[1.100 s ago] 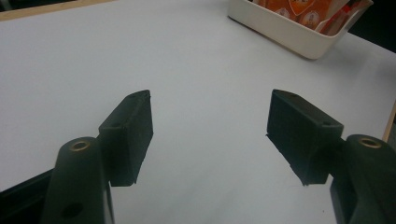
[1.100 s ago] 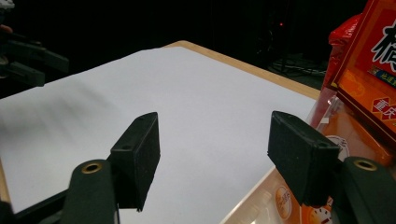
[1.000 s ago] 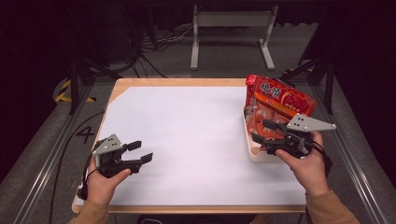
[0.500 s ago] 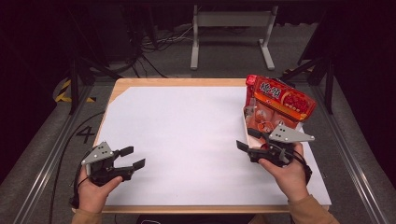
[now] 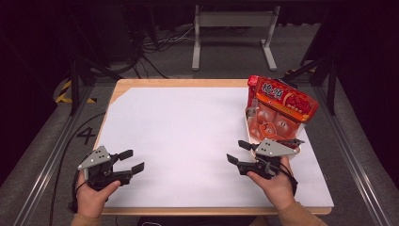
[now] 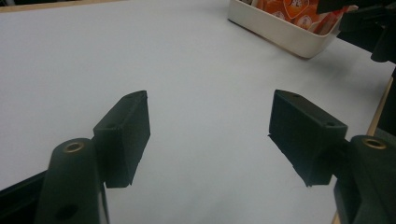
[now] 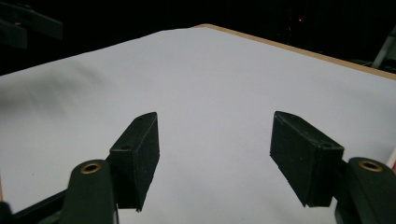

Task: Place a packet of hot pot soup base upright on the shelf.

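Currently | L gripper (image 5: 131,161) & R gripper (image 5: 239,152): jaws apart, nothing held; R just widened | risk: snack bag (image 5: 281,109) toppled from white tray (image 6: 286,33) if knocked on approach.

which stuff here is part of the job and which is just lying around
Part of the job:
- red and orange snack bag
- white rectangular plastic tray holding it
- left tool, open
- right tool, open

Just lying about:
- white paper sheet covering the wooden table
- grey metal stand on the floor behind

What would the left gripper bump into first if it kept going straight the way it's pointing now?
Probably the white tray holding the red snack packs. The left gripper, jaws open and empty, points across the bare white tabletop towards it, though the right gripper may come close.
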`<action>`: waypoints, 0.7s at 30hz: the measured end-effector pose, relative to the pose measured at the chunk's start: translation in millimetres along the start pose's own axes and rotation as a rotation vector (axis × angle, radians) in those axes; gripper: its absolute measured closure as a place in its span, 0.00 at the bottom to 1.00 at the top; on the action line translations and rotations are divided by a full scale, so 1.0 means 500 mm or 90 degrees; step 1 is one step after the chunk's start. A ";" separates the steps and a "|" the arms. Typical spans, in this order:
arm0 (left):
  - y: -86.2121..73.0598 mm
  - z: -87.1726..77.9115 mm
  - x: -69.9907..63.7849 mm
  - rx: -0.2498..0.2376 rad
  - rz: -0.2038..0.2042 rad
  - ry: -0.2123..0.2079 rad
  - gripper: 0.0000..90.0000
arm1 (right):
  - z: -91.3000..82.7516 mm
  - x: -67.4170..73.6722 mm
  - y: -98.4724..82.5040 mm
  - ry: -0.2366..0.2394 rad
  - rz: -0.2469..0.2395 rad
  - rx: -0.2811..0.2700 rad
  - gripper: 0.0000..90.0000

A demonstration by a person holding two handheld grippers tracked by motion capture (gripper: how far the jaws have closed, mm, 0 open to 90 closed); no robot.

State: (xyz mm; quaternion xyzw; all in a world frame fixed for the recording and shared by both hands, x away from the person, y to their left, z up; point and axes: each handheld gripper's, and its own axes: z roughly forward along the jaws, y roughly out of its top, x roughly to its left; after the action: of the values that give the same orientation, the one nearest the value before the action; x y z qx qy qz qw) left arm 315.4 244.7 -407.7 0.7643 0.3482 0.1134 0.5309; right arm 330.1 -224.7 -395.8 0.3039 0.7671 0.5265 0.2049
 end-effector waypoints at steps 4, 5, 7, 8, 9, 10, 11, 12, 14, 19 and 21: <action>-0.004 0.005 0.000 0.005 0.004 -0.002 0.34 | 0.014 0.006 -0.018 0.007 -0.009 0.008 0.37; -0.005 0.005 0.000 0.006 0.003 -0.003 0.34 | 0.018 0.007 -0.024 0.007 -0.011 0.012 0.36; -0.008 0.008 0.000 0.006 0.004 -0.006 0.34 | 0.024 0.007 -0.031 0.007 -0.013 0.018 0.36; -0.009 0.010 0.001 0.008 0.006 -0.007 0.34 | 0.028 0.006 -0.036 0.007 -0.009 0.020 0.36; -0.011 0.012 0.000 0.010 0.004 -0.009 0.34 | 0.030 0.006 -0.039 0.005 -0.010 0.021 0.35; -0.011 0.012 0.000 0.010 0.004 -0.009 0.33 | 0.035 0.007 -0.044 0.005 -0.014 0.023 0.34; -0.016 0.018 -0.001 0.015 0.007 -0.011 0.33 | 0.039 0.007 -0.048 0.006 -0.016 0.027 0.34; -0.018 0.021 -0.001 0.017 0.009 -0.008 0.33 | 0.042 0.008 -0.052 0.005 -0.017 0.031 0.34; -0.021 0.025 -0.003 0.021 0.006 -0.007 0.33 | 0.047 0.008 -0.057 0.007 -0.019 0.036 0.34; -0.025 0.041 -0.011 0.036 0.021 -0.015 0.33 | 0.065 0.009 -0.073 0.015 -0.022 0.067 0.33; -0.027 0.044 -0.009 0.041 0.017 -0.021 0.33 | 0.069 0.008 -0.078 0.016 -0.023 0.076 0.33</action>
State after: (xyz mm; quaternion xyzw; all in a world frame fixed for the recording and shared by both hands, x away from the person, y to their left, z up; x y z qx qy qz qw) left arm 318.7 228.3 -427.9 0.7872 0.3326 0.0968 0.5103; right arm 339.3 -208.3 -444.5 0.2952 0.8051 0.4795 0.1863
